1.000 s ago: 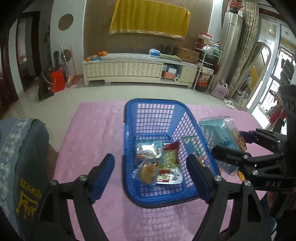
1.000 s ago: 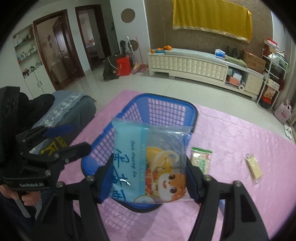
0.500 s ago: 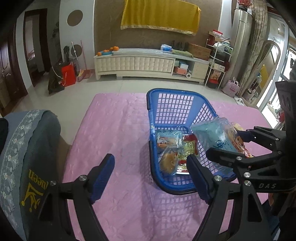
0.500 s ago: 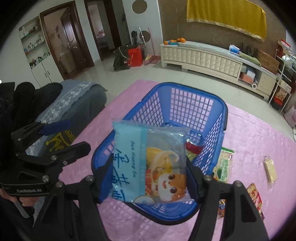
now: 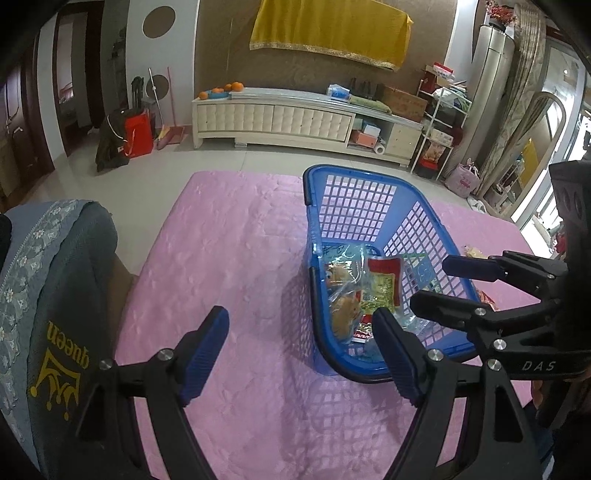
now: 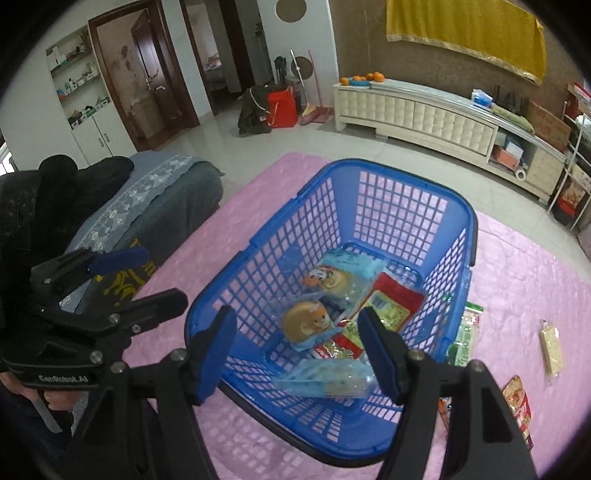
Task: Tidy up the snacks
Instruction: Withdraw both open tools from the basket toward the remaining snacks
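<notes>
Light-blue plastic snack packet dropped into blue plastic lattice basket; right hand-held gripper released, left hand-held gripper open, empty. Next: loose snacks at three o'clock.

A brown textured wall fills the upper centre of the frame, with a yellow cloth hanging on it. Below stands a long cream tufted cabinet with oranges at its left end. The floor is pale glossy tile. At upper left are dark wooden doors and a red bag; at far right, bright daylight enters through a glass door.
</notes>
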`<action>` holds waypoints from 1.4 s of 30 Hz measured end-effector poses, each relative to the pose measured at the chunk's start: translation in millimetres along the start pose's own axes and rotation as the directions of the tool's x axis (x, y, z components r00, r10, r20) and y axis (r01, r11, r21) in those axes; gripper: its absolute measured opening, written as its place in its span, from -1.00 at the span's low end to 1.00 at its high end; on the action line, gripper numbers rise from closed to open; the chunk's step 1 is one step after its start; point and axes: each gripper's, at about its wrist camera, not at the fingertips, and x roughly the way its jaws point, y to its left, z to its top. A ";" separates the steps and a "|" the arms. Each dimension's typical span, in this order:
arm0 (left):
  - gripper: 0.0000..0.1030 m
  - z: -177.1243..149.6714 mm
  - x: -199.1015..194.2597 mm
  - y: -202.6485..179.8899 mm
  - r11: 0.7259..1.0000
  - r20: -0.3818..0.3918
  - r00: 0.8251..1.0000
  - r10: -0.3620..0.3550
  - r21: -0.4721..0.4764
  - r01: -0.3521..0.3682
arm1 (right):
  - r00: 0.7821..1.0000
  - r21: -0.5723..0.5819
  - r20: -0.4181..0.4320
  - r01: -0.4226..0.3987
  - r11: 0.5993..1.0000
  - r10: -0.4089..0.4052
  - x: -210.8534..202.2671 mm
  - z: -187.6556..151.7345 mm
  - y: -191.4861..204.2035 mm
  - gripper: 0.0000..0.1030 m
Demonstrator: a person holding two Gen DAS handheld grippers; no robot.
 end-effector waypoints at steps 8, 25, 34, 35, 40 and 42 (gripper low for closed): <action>0.51 0.1 -14.4 -20.8 0.999 0.033 0.999 -0.017 0.031 0.016 | 0.999 0.023 0.033 0.018 1.000 -0.019 -22.7 -6.6 -3.8 0.41; 0.66 1.9 -40.1 -103.8 0.985 0.126 0.991 -0.033 0.173 0.011 | 0.972 0.035 0.199 0.119 0.992 -0.124 -99.1 -39.6 -42.5 0.53; 0.66 -3.4 -26.8 -161.9 0.965 0.079 0.992 -0.097 0.252 0.075 | 0.972 0.078 0.149 0.172 0.982 -0.182 -128.1 -66.0 -85.1 0.57; 0.66 -4.7 -25.6 -167.8 0.962 0.072 0.992 -0.102 0.260 0.080 | 0.972 0.081 0.150 0.170 0.982 -0.181 -132.6 -69.6 -91.3 0.57; 0.66 -9.8 -16.1 -199.7 0.951 0.036 0.989 -0.143 0.282 0.127 | 0.961 0.069 0.152 0.222 0.973 -0.230 -151.2 -86.9 -110.8 0.57; 0.66 -13.1 -13.7 -210.0 0.948 0.019 0.987 -0.157 0.282 0.146 | 0.958 0.080 0.150 0.235 0.969 -0.245 -157.3 -95.0 -121.0 0.57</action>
